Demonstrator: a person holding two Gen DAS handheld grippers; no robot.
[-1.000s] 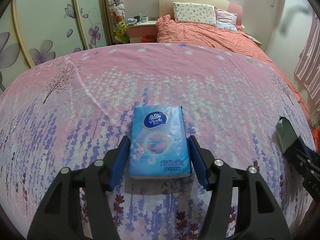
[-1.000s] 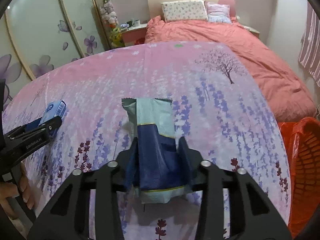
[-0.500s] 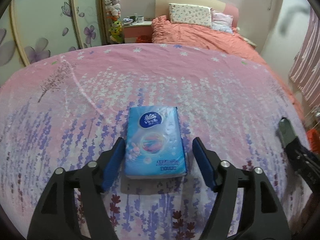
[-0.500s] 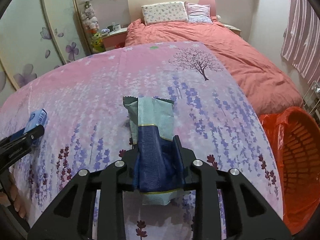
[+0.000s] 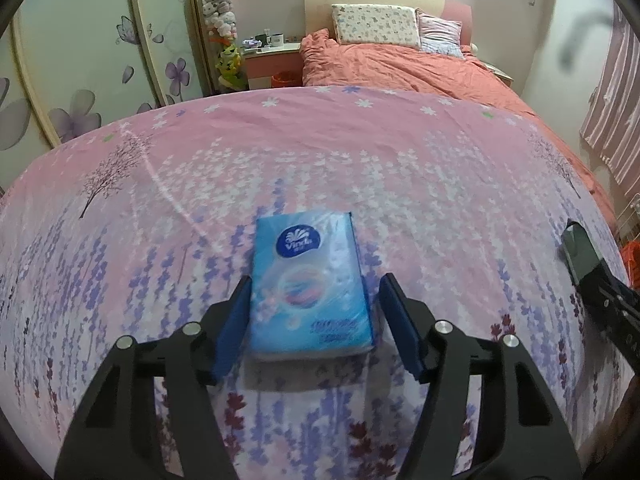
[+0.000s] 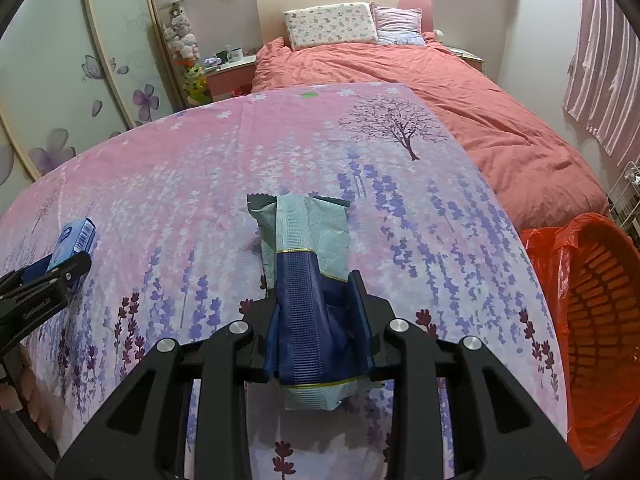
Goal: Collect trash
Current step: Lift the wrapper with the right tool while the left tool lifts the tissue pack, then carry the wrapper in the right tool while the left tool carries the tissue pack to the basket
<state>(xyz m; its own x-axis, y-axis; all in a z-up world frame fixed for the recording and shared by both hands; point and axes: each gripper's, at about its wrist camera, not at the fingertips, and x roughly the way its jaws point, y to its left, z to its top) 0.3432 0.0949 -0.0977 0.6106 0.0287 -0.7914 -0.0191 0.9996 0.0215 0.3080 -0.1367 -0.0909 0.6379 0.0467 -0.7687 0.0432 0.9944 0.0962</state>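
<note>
A blue tissue pack (image 5: 310,286) is seen lying flat on the surface (image 5: 400,184), which is covered by a pink cloth printed with purple flowers and trees. The pack is framed by the left gripper (image 5: 312,312), whose jaws are spread: the left pad is set just beside or against the pack's edge, while a clear gap is left between the right pad and the pack, so the pack is not clamped. In the right wrist view the same pack (image 6: 76,242) is seen end-on at the far left, beside the tip of the left gripper (image 6: 60,270).

A crumpled snack wrapper (image 6: 308,280), dark blue at the near end and pale green with a serrated edge at the far end, is clenched between the fingers of the right gripper (image 6: 318,328). It appears to be held just above the cloth, with a shadow cast beneath it. An orange basket (image 6: 600,320), lined with a red bag, is placed beside the right edge of the surface. A bed (image 6: 460,96) with a salmon quilt and two pillows is visible beyond.
</note>
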